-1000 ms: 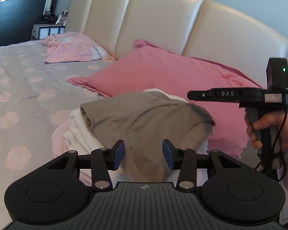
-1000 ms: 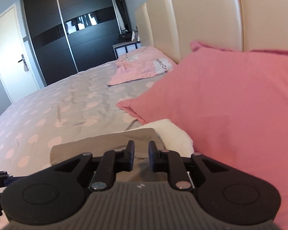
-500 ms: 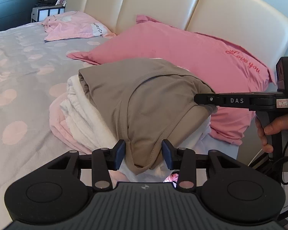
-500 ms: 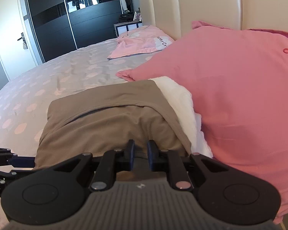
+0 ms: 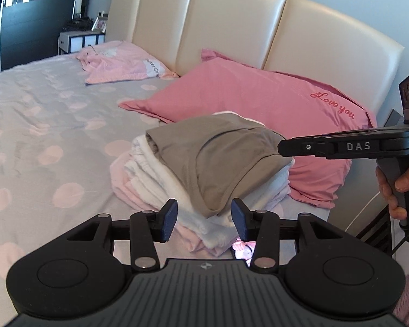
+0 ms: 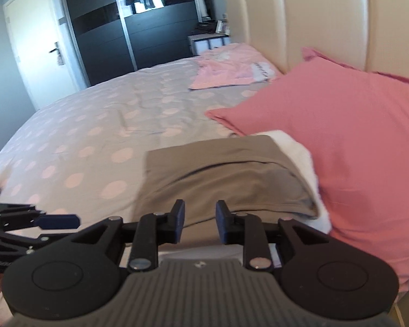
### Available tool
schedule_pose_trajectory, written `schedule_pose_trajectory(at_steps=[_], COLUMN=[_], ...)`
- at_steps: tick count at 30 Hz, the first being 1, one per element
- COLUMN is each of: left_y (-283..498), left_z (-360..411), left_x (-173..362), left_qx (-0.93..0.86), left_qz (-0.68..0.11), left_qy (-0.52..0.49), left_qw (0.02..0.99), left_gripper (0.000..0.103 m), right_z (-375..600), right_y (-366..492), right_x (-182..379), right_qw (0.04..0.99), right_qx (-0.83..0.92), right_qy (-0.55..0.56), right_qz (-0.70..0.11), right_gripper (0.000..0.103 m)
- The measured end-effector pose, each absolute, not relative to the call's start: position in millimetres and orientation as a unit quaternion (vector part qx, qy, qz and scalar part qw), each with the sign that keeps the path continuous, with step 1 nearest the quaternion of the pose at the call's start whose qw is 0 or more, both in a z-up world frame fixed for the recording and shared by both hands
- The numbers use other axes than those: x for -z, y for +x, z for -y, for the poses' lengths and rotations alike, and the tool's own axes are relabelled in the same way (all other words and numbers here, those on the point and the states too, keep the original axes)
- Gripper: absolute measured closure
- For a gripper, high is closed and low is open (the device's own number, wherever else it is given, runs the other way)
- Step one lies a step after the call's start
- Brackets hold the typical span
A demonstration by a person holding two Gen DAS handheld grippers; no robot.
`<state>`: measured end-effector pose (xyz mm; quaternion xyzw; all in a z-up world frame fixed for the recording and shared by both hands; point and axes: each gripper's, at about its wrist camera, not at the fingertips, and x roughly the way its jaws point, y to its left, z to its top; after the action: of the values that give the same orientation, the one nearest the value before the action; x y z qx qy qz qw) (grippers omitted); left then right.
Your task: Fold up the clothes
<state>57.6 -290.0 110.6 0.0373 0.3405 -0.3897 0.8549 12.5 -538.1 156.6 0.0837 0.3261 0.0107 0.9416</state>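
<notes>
- Folded taupe garment (image 5: 220,158): lies on top of a stack of folded white and pale pink clothes (image 5: 150,179); a front corner droops over the stack's near edge.
- Stack: rests on the bed's grey bedspread with pink dots (image 5: 41,125), touching the pink pillow (image 5: 259,98) embroidered "Love you".
- Left tongs (image 5: 203,219): spread, nothing between the blue pads; held just short of the stack's near edge, clear of the cloth.
- Right tongs (image 6: 197,222): jaws have just been opening; now parted, with no cloth between the pads; the taupe garment's near edge lies just beyond them.
- Right tongs, seen side-on from the left wrist: marked "DAS", tip at the garment's right end; a hand (image 5: 395,188) grips the handle.
- Second pink pillow (image 5: 122,60): farther along the cream padded headboard (image 5: 231,27).
- Dark sliding wardrobe (image 6: 133,21) and white door (image 6: 38,41): beyond the bed.
</notes>
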Motion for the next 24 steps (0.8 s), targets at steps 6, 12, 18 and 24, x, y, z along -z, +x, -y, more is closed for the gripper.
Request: schedule_pose_trajectory(at_steps=[6, 12, 18, 24], left_y=[33, 7, -25, -38], left_z=[228, 164, 112, 77], left_x=[-137, -156, -159, -137], left_qx=[0.365, 0.320, 0.254, 0.182], left_qz=[-0.325, -0.300, -0.250, -0.238], left_qy=[0.028, 0.032, 0.032, 0.027], left_qw=[0.872, 0.898, 0.934, 0.953], left_gripper=[0.056, 0.051, 0.034, 0.027], right_z=[470, 397, 330, 275], right_y=[-16, -43, -71, -86], right_x=[-178, -173, -149, -127], right_qw=[0.945, 0.946, 0.947, 0.949], right_qx=[-0.067, -0.111, -0.118, -0.107], right_qy=[0.068, 0.068, 0.079, 0.064], right_qz=[-0.313, -0.298, -0.289, -0.289], right_gripper=[0.041, 0.031, 0.023, 0.019])
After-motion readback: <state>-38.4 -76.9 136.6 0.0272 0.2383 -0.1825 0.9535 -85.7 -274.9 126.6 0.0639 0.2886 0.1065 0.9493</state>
